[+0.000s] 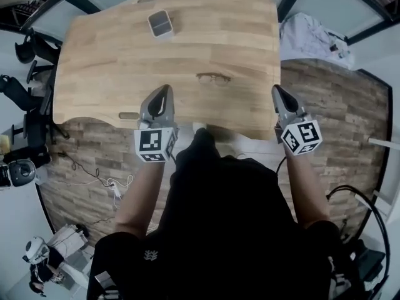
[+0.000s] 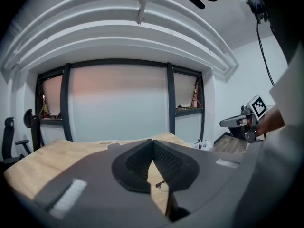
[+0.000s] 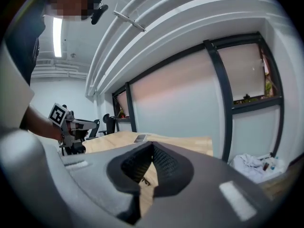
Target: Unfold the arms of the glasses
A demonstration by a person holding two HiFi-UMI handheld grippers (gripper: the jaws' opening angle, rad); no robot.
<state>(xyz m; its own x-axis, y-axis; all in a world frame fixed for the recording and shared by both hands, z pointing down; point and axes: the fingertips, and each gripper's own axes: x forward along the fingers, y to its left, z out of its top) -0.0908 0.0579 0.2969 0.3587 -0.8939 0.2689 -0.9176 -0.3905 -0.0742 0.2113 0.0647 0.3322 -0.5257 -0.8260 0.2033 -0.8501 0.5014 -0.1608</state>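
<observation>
**First speaker:** What is shown of the glasses, and where are they placed?

**Second speaker:** A pair of dark-rimmed glasses (image 1: pixel 214 78) is seen lying on the wooden table (image 1: pixel 112 67), a little right of its middle. They are well apart from a small grey case (image 1: pixel 160 23) set near the far edge. Whether the arms are folded cannot be told from the head view, where the glasses are shown too small. In both gripper views only a sliver of the frame is caught past the jaws.

**First speaker:** How are the two grippers held?

**Second speaker:** The left gripper (image 1: pixel 164 91) is held over the near edge of the table, to the left of the glasses and short of them. Its jaws are pressed together at the tips, and nothing is clasped between them. The right gripper (image 1: pixel 275 90) is held at the table's near right corner, to the right of the glasses and likewise apart from them. Its jaws are also closed tip to tip, with nothing gripped.

**First speaker:** How much of the task can be counted as done?

**Second speaker:** None of it, as far as can be judged. The glasses are touched by neither gripper, and no arm is seen swung out. The whole job is judged to be left. The jaws would need to be parted, the frame steadied by one gripper, and each arm drawn open by the other.
</observation>
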